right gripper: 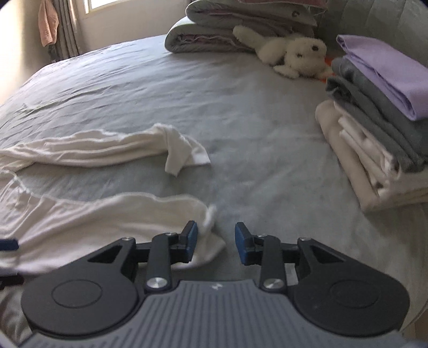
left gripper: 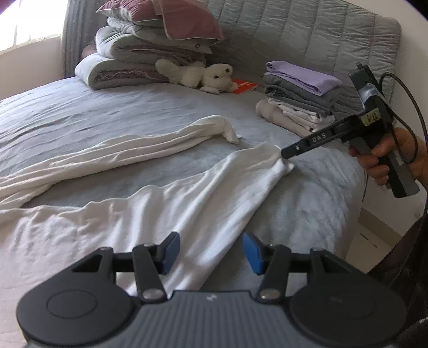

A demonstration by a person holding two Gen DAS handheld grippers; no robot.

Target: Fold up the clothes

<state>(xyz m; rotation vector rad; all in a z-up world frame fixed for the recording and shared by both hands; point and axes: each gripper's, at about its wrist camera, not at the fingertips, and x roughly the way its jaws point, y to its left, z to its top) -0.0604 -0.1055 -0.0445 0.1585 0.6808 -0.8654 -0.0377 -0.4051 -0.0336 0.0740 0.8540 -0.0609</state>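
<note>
Right wrist view: blurred white garment edge beside tool.

Daylight from window at upper left, blown out to glare. Bed sheet evenly, softly lit. Fisheye bending at edges, dark corners. Right wrist view slightly motion-blurred.

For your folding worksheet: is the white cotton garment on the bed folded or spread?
Spread: white cotton garment lies rumpled, both sleeves stretched out, unfolded.

You're in a home bedroom: a bed with a quilted headboard, folded duvets and a plush toy just below that headboard.
</note>
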